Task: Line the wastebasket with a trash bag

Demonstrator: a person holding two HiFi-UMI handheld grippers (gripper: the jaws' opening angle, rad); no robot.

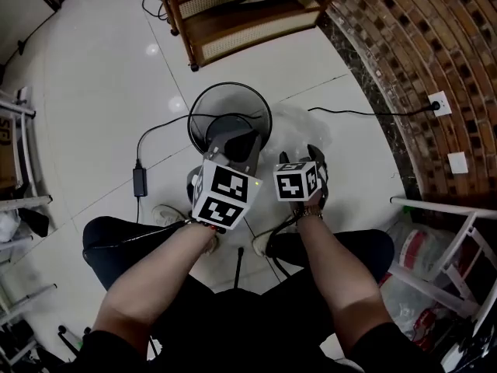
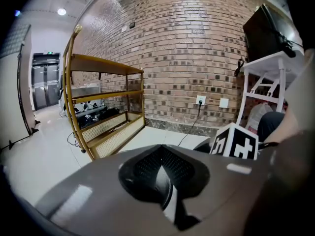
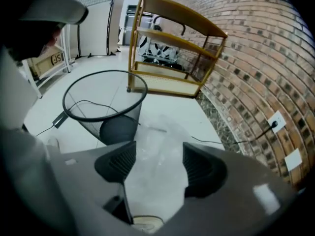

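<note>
Wastebasket (image 3: 88,123) round mesh; bag (image 3: 158,132) translucent; left gripper (image 2: 163,181) jaws together, right gripper (image 3: 157,165) jaws spread

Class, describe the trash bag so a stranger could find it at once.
From the brick wall, look across the white floor towards the black mesh wastebasket. The trash bag lies beside it: pale, crumpled, see-through film, unlike the black cables.

The black wire-mesh wastebasket (image 1: 230,84) has its mouth open from above. The white tiled floor (image 1: 93,76) on its left is free except for a black cable (image 1: 159,128). A wooden rattan shelf unit (image 1: 233,22) stands beyond, and a brick wall (image 1: 419,68) closes the right.
</note>
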